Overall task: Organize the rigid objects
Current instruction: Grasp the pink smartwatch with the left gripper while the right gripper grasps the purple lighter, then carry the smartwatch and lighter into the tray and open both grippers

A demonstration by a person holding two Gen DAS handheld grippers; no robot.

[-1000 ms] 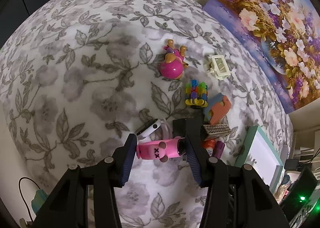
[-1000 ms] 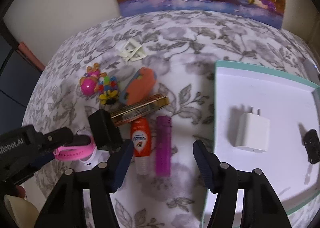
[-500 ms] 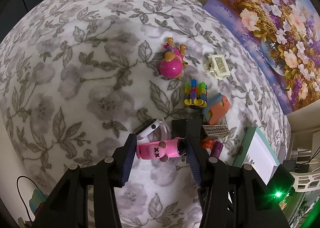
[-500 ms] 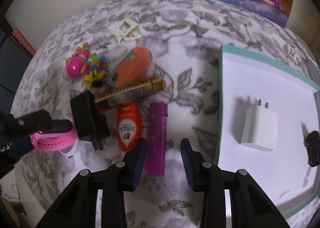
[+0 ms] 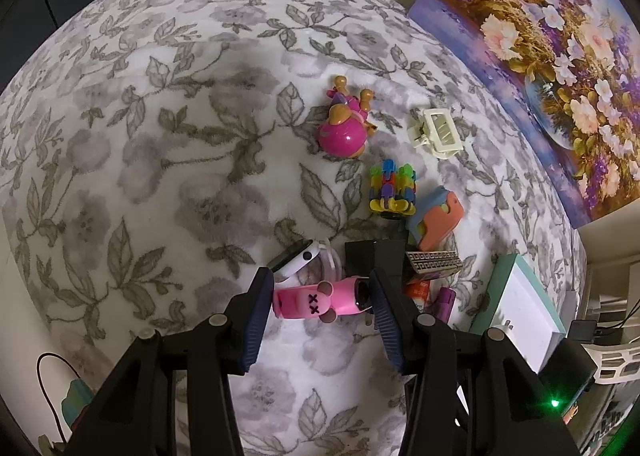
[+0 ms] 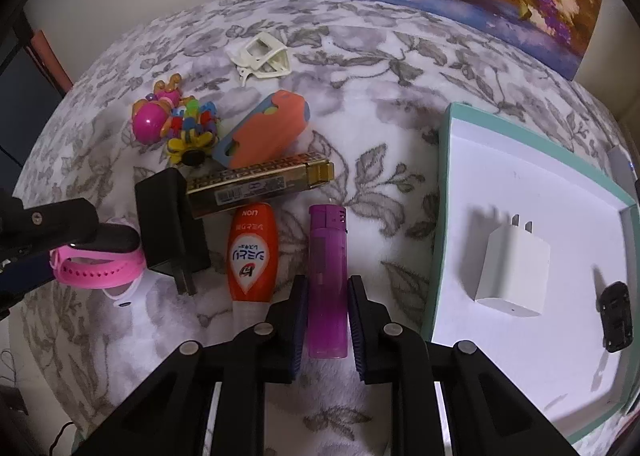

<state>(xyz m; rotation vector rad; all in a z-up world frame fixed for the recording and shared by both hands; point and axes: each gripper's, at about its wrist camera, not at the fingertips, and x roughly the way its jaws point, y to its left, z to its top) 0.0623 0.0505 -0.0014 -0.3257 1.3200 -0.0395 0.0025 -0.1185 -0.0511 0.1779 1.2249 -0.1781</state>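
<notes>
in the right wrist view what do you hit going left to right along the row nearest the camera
pink band → black charger → orange bottle → purple lighter, between the right tongs → teal-edged tray → white charger → small black item

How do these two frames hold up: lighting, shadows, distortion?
Left wrist view: dim and warm, heavy fisheye bulge in the blanket, black vignette at the corners, a green LED glare lower right. Right wrist view: brighter, sharp; the white charger casts a hard shadow in the tray.
</notes>
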